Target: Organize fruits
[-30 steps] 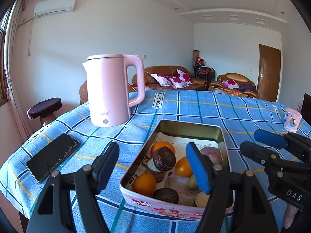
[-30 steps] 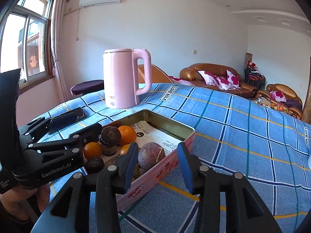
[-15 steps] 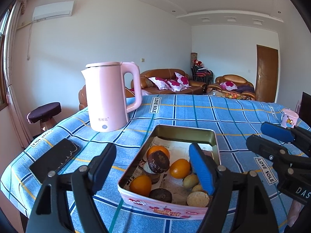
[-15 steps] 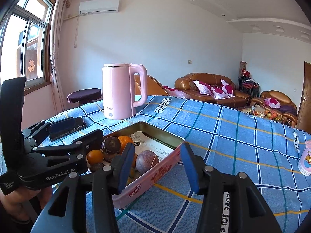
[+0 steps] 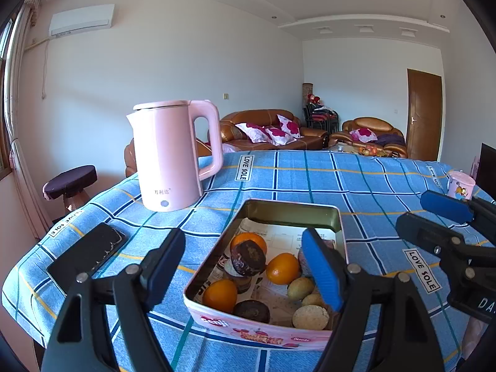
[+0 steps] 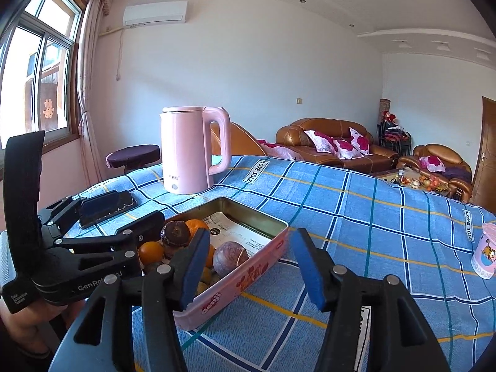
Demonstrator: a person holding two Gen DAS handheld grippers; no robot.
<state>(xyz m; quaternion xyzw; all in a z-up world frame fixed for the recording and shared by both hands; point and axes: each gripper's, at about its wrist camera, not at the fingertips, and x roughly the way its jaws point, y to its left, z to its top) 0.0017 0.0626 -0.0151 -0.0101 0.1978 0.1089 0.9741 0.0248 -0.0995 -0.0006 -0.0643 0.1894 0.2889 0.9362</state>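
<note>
1. The left wrist view looks from near the tin's (image 5: 263, 331) front edge, tilted slightly down across it.
2. The right wrist view looks from just right of the tin (image 6: 235, 288).
3. Both share the tin and the kettle (image 5: 169, 158) behind it.

Both handheld tools look alike. The left black plastic two-finger gripper (image 5: 245, 266) has angular, strutted arms with silver round screw heads at the pivots, and long flat blue rubber pads line the inner faces of its fingers (image 5: 322, 274). Seen from the right wrist, its side carries white lettering reading "GenRobot.AI", a smaller white label near the rear, and a tall flat black upright plate. The right black plastic two-finger gripper (image 6: 248, 266) has the same silver screws and blue-padded fingers (image 6: 307, 266); white letters "DA" show on its body.
</note>
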